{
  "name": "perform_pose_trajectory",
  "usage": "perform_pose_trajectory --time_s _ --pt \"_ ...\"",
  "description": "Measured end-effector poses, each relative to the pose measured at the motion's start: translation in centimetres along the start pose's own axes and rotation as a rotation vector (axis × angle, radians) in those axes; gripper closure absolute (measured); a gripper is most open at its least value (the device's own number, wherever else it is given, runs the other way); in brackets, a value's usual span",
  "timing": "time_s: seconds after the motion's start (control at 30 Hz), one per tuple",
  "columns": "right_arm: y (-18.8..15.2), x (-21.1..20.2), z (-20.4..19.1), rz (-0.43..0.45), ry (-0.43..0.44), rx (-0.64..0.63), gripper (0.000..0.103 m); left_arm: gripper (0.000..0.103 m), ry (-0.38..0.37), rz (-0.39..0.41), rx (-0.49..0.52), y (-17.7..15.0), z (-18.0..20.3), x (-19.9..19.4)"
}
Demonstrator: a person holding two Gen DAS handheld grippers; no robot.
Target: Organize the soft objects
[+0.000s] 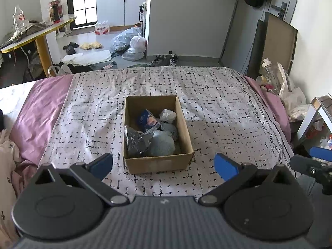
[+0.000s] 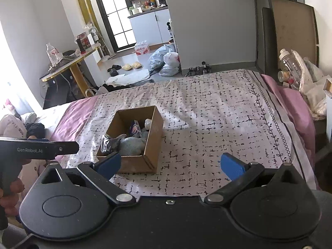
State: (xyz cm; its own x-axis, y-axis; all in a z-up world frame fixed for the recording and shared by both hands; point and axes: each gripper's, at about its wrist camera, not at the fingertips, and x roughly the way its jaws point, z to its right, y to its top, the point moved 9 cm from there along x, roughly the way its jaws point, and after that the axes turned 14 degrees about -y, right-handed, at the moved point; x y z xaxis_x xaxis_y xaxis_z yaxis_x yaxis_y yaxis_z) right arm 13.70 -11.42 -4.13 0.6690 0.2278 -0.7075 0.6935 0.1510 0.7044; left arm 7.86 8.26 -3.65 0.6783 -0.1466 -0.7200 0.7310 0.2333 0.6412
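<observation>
A bed (image 1: 217,112) covered by a white sheet with a black broken-grid pattern fills both views, pink bedding showing along its sides. A cardboard box (image 1: 159,164) sits open near the middle of the bed. Inside lie grey soft items (image 1: 161,145), a dark plastic-wrapped bundle (image 1: 134,140) and a blue packet (image 1: 145,119). The left claw (image 1: 164,164) is spread wide and holds nothing, the box between its blue tips. The right claw (image 2: 170,164) is likewise spread and holds nothing, beside the box.

You get bright daylight from the glass door (image 2: 116,18) behind the bed; sharp focus, fisheye-bent, dark-cornered edges.
</observation>
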Motion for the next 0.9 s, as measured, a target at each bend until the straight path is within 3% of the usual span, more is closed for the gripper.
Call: perform_pose_trajectory --time_s 0.9 --pt "0.25 -0.25 0.21 0.013 -0.02 -0.019 0.0 0.0 -0.01 -0.012 0.018 -0.62 -0.01 0.2"
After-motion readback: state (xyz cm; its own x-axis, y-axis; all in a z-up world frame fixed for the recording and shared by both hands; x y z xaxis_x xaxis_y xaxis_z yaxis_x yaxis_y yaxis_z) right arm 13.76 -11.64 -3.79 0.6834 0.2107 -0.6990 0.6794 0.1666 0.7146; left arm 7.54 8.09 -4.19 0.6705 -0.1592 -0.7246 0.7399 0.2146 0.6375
